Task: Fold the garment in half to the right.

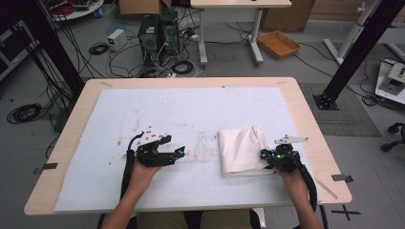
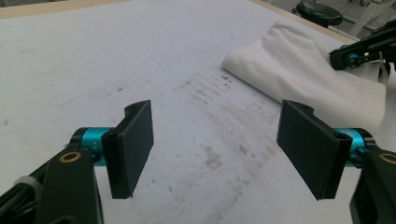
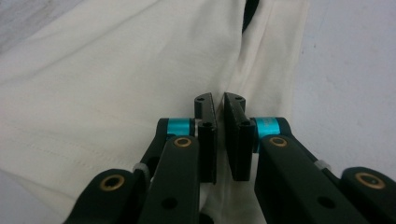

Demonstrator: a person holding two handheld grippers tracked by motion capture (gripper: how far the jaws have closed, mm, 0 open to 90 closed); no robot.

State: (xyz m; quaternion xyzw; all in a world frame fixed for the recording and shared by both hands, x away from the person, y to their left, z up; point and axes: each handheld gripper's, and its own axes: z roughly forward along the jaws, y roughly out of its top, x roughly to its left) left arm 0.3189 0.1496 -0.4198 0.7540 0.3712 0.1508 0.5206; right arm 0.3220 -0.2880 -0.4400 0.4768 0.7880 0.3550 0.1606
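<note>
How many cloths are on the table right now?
1. A folded white cloth lies on the table's right half, with the right gripper shut on its right edge. The left gripper is open, left of it. Nothing seems hidden.

Wooden table, stained white mat covering most of it, folded white cloth on the mat

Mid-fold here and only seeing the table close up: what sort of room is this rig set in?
Most likely a robotics lab or data-recording workshop, not a home. Beyond the padded table the floor holds computer towers amid tangled cables, black frame posts flank the table, and cardboard boxes sit at the back.
</note>
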